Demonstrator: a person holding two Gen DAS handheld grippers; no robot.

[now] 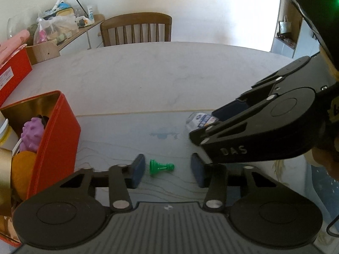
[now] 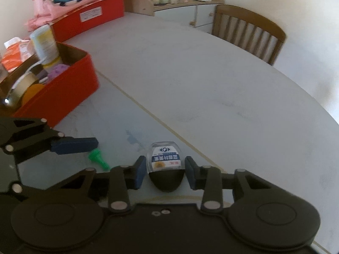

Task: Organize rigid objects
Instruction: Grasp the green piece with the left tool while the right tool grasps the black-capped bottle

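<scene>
Two pickups are in hand at once. The left gripper is set with its jaws apart round a green pawn lying on the counter, neither pad touching it. The right gripper flanks a small labelled container; whether its pads already press cannot be told. Next, each grip would need closing, then a lift toward the red box. The box is cut off at the edge, and the container's label is hard to read.
</scene>
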